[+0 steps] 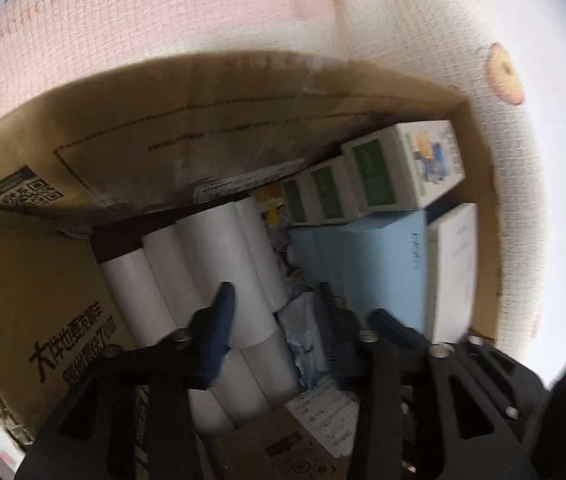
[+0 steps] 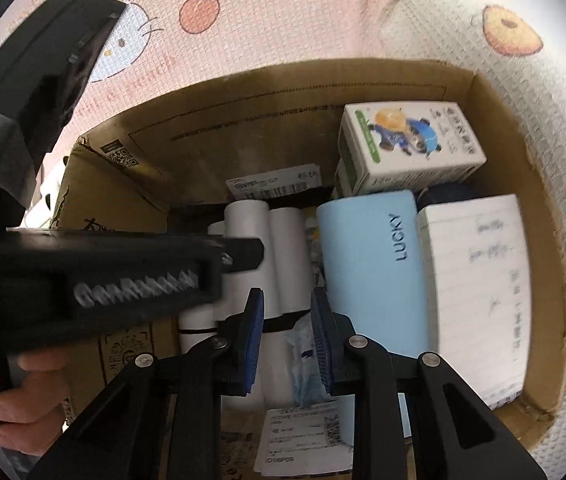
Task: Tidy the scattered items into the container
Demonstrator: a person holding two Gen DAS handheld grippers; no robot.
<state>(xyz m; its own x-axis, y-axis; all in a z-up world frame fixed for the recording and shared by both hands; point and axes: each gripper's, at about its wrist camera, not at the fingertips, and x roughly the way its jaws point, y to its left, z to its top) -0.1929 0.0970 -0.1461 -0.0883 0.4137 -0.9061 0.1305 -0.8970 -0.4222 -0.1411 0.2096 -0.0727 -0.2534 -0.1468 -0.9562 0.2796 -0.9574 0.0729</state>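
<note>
We look down into an open brown cardboard box (image 2: 243,128), which rests on a pink and white waffle-weave cloth printed with cartoon figures (image 2: 267,20). Both claws hang over its near side.

The left claw (image 1: 303,320) is spread, its blue-padded fingers (image 1: 221,320) standing well apart above a bundle of white paper rolls (image 1: 203,264); nothing is pinched between them. In the right wrist view the same tool crosses the left of the frame as a black body (image 2: 95,276), with a person's bare hand (image 2: 23,396) gripping its handle.

The right claw (image 2: 287,344) shows its blue pads (image 2: 253,344) drawn near each other with a narrow gap left. They stand over a crumpled white and pale blue wrapper (image 2: 303,364) beside a black band (it runs across the rolls), and we cannot tell from the picture whether they touch either.

The box is well filled. The rolls lie along its left wall. A pale blue case marked LUCKY (image 2: 371,264) sits in the middle, a lined white notebook (image 2: 479,280) lies against the right wall, and white cartons with green sides and a cartoon print (image 2: 407,144) stand in the far right corner. A white printed label (image 2: 303,444) lies at the near edge.
</note>
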